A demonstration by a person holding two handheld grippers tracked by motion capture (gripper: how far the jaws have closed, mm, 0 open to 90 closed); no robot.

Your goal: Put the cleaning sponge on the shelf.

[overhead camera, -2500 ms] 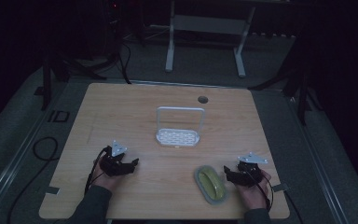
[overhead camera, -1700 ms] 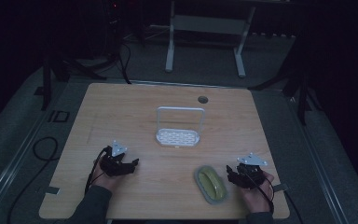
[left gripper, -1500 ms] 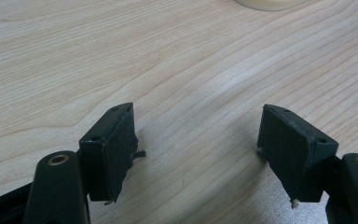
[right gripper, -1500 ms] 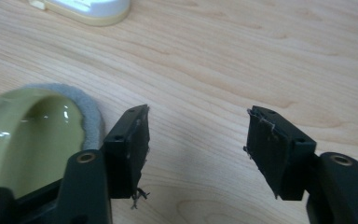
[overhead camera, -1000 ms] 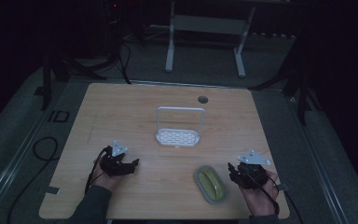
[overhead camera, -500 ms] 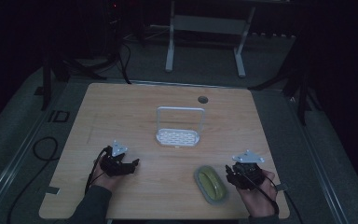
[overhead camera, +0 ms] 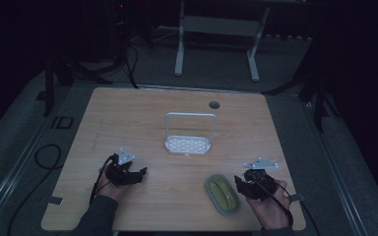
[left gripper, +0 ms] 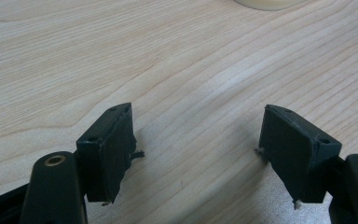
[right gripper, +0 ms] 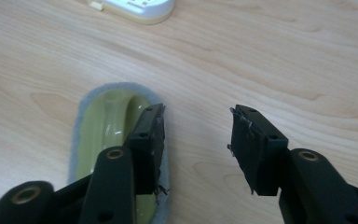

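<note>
An oval yellow-green object with a grey edge (overhead camera: 222, 193) lies flat near the table's front right. My right gripper (overhead camera: 242, 185) rests just to its right, jaws open. In the right gripper view (right gripper: 198, 112) the left finger (right gripper: 148, 140) overlaps the oval object's (right gripper: 103, 122) right edge, with bare wood between the jaws. My left gripper (overhead camera: 137, 174) sits at the front left, open over bare wood (left gripper: 198, 116). A white perforated stand with a wire hoop (overhead camera: 188, 143) stands at the table's middle.
The wooden table (overhead camera: 128, 118) has a round cable hole (overhead camera: 213, 104) at the back. The stand's pale base (right gripper: 140, 7) shows ahead of the right gripper. A cable (overhead camera: 44, 157) loops on the floor at the left, and a metal frame (overhead camera: 216, 29) stands beyond the table.
My right gripper drifted slightly right, then came back left beside the oval object. The left gripper, the stand and the oval object have stayed put.
</note>
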